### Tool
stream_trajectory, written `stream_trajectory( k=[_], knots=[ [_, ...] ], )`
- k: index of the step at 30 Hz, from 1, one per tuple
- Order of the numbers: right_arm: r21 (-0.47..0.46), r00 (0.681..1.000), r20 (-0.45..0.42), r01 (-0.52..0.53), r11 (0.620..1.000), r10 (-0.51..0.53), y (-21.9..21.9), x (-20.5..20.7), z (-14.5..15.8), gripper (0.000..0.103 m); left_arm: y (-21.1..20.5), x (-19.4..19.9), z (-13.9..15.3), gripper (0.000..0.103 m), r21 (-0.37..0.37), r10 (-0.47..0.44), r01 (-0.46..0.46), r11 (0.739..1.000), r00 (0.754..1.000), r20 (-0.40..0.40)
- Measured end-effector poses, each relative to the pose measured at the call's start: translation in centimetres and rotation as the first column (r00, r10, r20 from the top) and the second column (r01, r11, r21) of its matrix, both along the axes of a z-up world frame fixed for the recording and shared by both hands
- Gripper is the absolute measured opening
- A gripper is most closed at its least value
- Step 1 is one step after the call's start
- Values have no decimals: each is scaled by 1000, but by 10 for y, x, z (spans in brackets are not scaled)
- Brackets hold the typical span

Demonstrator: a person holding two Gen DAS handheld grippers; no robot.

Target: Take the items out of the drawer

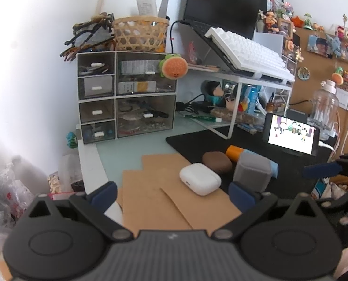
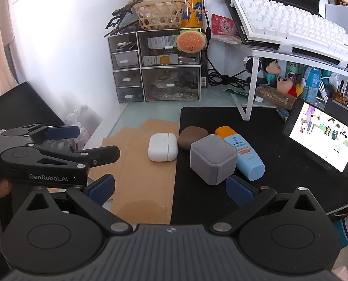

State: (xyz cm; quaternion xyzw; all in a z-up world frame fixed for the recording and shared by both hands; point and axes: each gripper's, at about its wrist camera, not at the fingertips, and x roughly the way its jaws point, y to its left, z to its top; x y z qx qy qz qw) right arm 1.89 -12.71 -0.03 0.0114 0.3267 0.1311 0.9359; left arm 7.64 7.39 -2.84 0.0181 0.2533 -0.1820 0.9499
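Meanwhile both grippers, left [image 1: 172,195] and right [image 2: 170,190], wide open and empty above the desk [image 2: 136,114]

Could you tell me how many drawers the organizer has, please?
6. Four small drawers are stacked on the organizer's left; two large ones are stacked on its right. All are closed.

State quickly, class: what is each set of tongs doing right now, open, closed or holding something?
Left tongs: open, holding nothing.
Right tongs: open, holding nothing.
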Motion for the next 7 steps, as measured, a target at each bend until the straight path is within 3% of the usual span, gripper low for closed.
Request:
stream_trajectory(
  k=[7],
  knots=[
    [5,1000,-3,1,1000,-1,-1,1,-1,103,-3,2,-3,103,10,-5,5,1000,1000,1]
  ],
)
